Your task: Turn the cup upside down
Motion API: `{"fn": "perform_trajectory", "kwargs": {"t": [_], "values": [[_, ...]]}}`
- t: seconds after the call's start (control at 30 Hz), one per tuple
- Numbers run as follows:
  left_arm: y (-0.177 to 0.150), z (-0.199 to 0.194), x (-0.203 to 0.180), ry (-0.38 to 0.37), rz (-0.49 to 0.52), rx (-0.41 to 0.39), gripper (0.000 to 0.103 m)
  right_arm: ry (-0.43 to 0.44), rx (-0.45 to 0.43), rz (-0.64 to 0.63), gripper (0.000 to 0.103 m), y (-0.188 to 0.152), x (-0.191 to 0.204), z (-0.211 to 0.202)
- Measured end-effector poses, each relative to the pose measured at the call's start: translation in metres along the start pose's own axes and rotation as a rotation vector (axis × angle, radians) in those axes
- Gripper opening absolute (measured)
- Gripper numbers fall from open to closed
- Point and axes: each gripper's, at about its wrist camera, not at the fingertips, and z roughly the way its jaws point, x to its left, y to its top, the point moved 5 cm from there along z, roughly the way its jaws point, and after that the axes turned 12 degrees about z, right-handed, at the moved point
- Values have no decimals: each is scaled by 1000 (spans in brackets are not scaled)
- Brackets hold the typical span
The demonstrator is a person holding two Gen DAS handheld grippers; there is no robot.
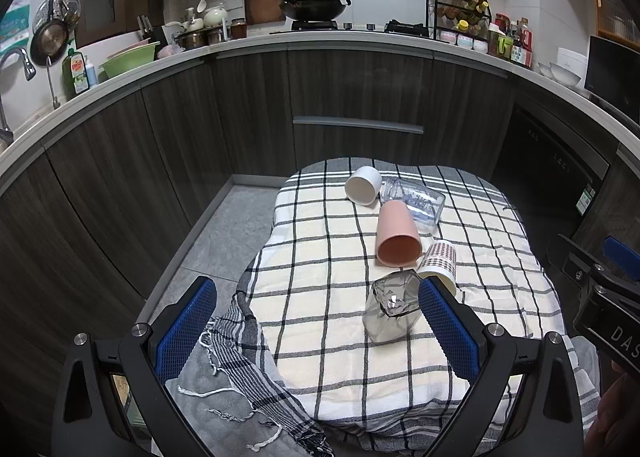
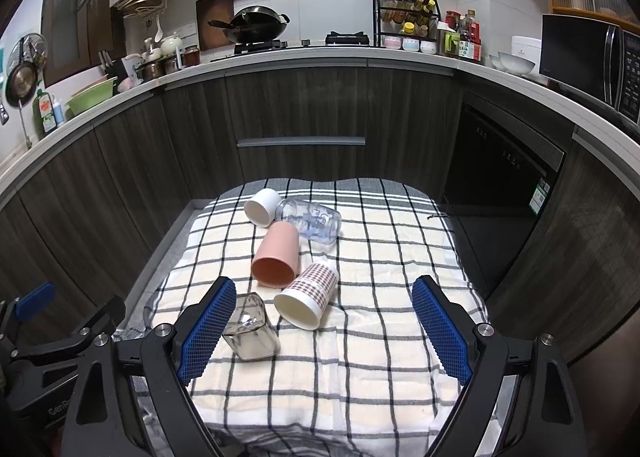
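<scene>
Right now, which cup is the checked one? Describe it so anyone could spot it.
On the black-and-white plaid cloth, five cups lie tipped over in a line. The brown-and-white checked paper cup lies second from the near end, beside the pink plastic cup. It alone is patterned.

Five cups are strewn on their sides along the middle of the checked cloth (image 2: 360, 377). Little room is left among them: the white cup (image 2: 263, 207) touches the clear printed glass (image 2: 310, 220), and the pink cup (image 2: 276, 255) lies just beside the patterned cup (image 2: 307, 294). The square glass (image 2: 252, 331) lies a little apart at the near left (just beside one blue pad in each view). Bare cloth is seen to the right of the row and along the near edge. The far side is closed off by dark cabinet fronts (image 2: 300, 109).
</scene>
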Motion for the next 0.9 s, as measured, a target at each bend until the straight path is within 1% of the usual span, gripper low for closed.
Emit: {"fn": "perform_trajectory", "kwargs": {"t": [0.9], "values": [[0,0,1,0,-1,3,103,0,11,5,90,-4,0,4]]}}
